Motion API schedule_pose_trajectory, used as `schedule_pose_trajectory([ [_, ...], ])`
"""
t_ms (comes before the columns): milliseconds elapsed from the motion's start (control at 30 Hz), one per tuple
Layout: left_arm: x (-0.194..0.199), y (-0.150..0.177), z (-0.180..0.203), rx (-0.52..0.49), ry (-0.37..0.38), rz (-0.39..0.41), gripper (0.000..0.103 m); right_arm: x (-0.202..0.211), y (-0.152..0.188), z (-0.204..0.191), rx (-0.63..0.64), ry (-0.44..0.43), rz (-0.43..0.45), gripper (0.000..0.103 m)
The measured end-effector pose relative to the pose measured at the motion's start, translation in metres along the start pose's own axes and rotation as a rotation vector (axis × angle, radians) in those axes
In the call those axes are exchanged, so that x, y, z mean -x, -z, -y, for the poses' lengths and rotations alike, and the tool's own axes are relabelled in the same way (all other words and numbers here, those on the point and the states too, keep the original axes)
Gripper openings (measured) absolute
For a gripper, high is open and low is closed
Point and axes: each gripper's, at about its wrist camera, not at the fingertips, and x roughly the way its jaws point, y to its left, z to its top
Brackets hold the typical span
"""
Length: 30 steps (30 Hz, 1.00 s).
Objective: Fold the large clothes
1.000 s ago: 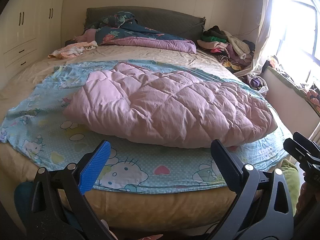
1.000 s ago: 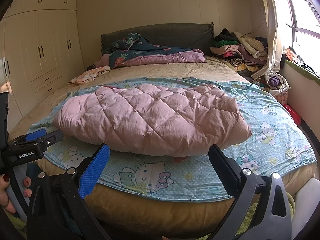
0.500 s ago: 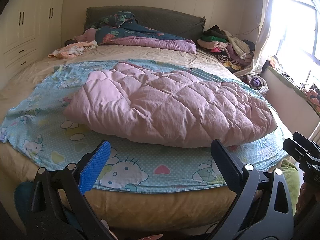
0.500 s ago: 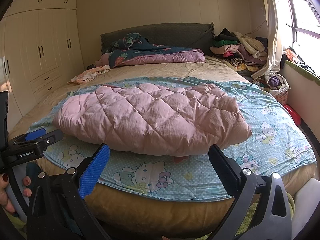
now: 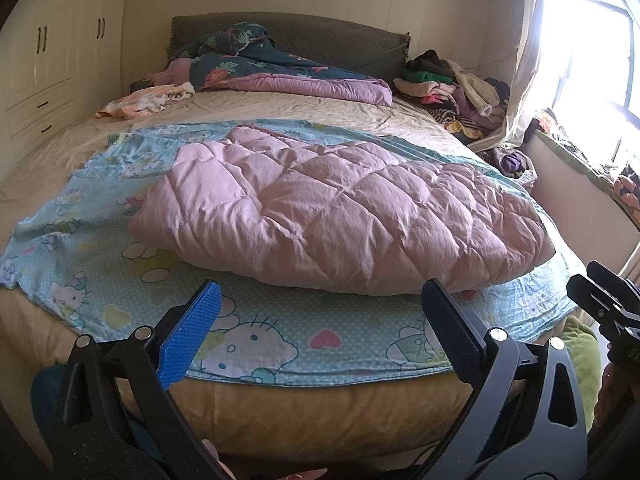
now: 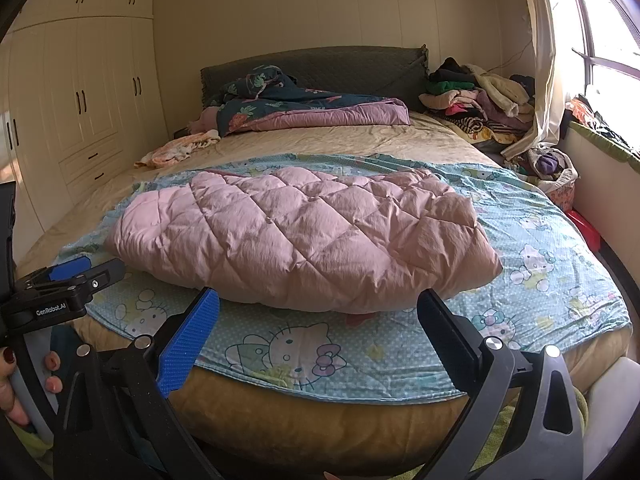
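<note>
Both the left gripper (image 5: 320, 320) and right gripper (image 6: 318, 320) hovered at the near bed (image 6: 320, 420) edge, jaws spread and empty, apparently ready to grasp. Beyond them, the pink quilted garment (image 6: 304, 236) lay bunched on the blue sheet (image 6: 540, 280).

— Can you read any words here?
— Yes, one. "GenRobot.AI" in small white letters. It is on the black body of the left gripper (image 6: 86, 272), seen from the right wrist.
— Any words on the sheet (image 6: 532, 264)?
— No, only cartoon cat pictures, no letters.
— And the right gripper (image 5: 612, 304)?
— A few letters show at the picture's edge, too cut off to read.
</note>
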Motion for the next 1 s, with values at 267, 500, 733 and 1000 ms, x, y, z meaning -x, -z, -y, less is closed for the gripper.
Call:
schedule_pose_trajectory([
  [267, -0.001, 0.001, -0.001, -0.004, 0.002, -0.008, 0.094, 0.001, 0.0, 0.0, 0.003, 0.008, -0.003, 0.099],
  [500, -0.007, 0.001, -0.011, 0.003, -0.024, -0.051, 0.094, 0.005, 0.0, 0.012, -0.023, 0.043, 0.0, 0.099],
  [733, -0.017, -0.008, -0.057, 0.113, -0.08, -0.072, 0.094, 0.021, 0.0, 0.065, -0.126, 0.148, 0.037, 0.099],
  [1000, -0.043, -0.066, -0.257, 0.367, -0.489, -0.012, 0.094, 0.061, 0.057, 0.313, -0.447, 0.833, 0.018, 0.099],
])
